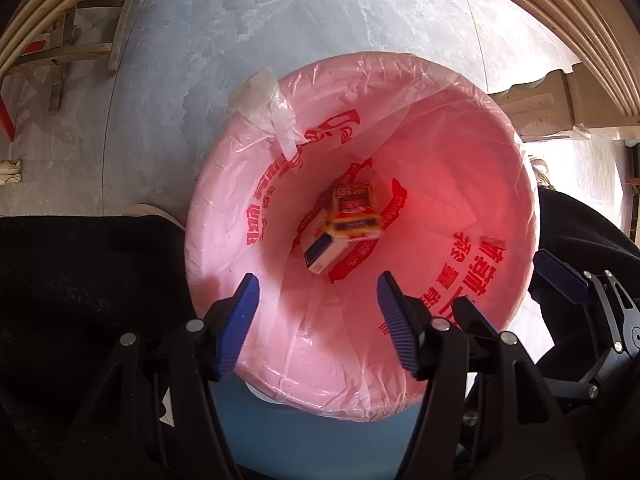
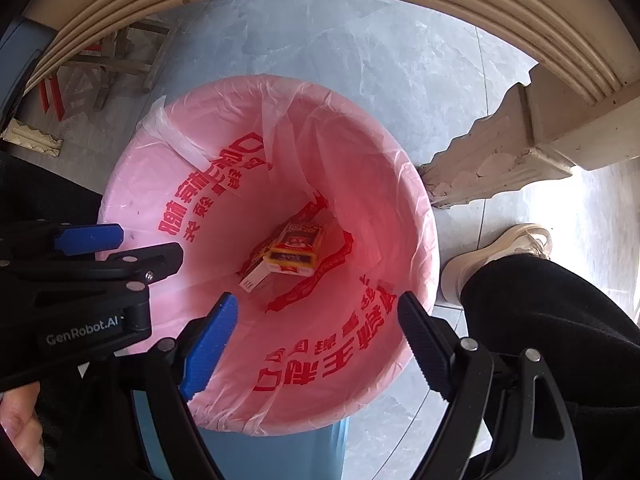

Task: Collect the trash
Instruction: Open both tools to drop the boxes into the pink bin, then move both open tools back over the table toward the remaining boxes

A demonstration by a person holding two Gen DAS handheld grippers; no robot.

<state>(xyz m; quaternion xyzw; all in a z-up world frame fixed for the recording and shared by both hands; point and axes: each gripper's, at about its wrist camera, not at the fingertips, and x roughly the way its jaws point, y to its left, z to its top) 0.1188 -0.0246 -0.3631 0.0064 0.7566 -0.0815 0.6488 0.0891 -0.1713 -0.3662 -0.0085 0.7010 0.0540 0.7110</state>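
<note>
Left gripper (image 1: 318, 324): blue-padded fingers apart, nothing between them, poised over the near rim of the bin. Right gripper (image 2: 316, 344): fingers likewise spread and empty, beside the left one above the same rim.

Bin (image 2: 280, 452): blue body, standing on the floor, lined with a pink plastic bag (image 1: 460, 128) printed in red characters and folded over the rim; one knotted handle of the bag (image 1: 276, 116) hangs at the far left edge.

Trash, at the bottom of the bag: yellow-and-red carton (image 1: 354, 210) lying partly on top of a white-and-blue carton (image 1: 322, 250), the two touching. Judged light, thin-walled cardboard, stiff along the edges but easily crushed on the broad faces; best gripped across the narrow sides, if it had to be lifted. The bag film is soft, slippery and tear-prone; the knotted handle or the folded rim looks the safest hold.

Beyond: grey tiled floor (image 1: 280, 20), carved cream furniture leg (image 2: 500, 148), wooden stool (image 1: 80, 44).
</note>
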